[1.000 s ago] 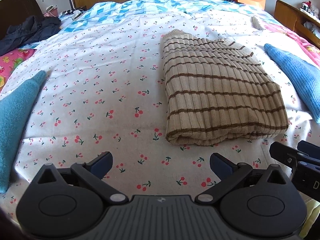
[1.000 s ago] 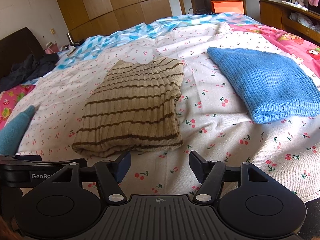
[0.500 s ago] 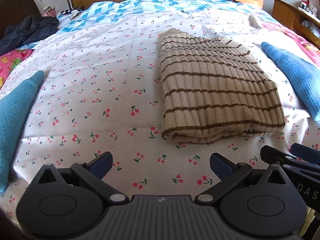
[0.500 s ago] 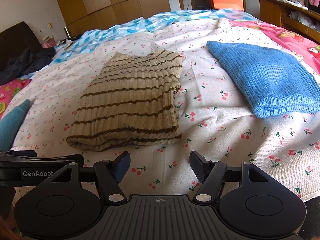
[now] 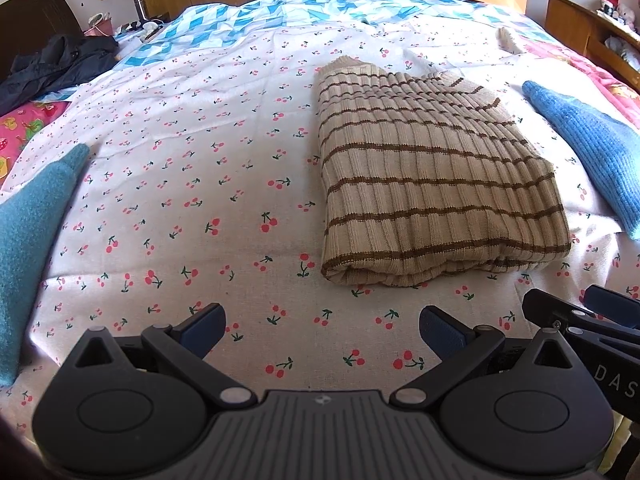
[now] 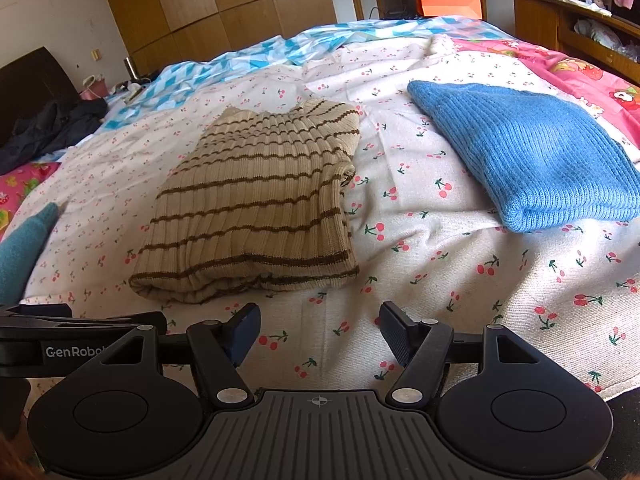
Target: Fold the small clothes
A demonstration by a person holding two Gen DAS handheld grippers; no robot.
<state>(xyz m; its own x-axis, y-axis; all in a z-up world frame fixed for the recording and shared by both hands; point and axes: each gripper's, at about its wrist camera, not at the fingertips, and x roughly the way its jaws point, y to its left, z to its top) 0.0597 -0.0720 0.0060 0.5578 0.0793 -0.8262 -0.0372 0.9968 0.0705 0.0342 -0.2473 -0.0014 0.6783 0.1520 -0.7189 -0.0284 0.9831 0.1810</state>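
Cherry-printed white bedsheet (image 5: 208, 184) covers a wide bed, with wooden wardrobes behind it. Low over the near edge of that sheet hangs the left gripper (image 5: 322, 330), its blue-padded jaws spread wide with nothing between them; the right gripper (image 6: 316, 330) hangs likewise, jaws apart and empty, over bare sheet. In the left view the right gripper's black frame shows at the lower right edge; in the right view the left gripper's frame, lettered GenRobo, shows at the lower left.

Just beyond both grippers lies the folded beige ribbed sweater with thin brown stripes (image 5: 432, 184) (image 6: 256, 208), flat on the sheet, its folded edge nearest the grippers, untouched by either. To its right, apart from it, lies a folded blue knitted sweater (image 6: 532, 152) (image 5: 592, 148). At the left edge of the bed rests a teal fleecy garment (image 5: 28, 232) (image 6: 22, 248).

Farther off, a blue-and-white diamond-patterned quilt (image 5: 256, 20) covers the far end, a dark jacket (image 5: 60, 64) lies bunched at the far left, and an orange box (image 6: 448, 4) stands past the bed.
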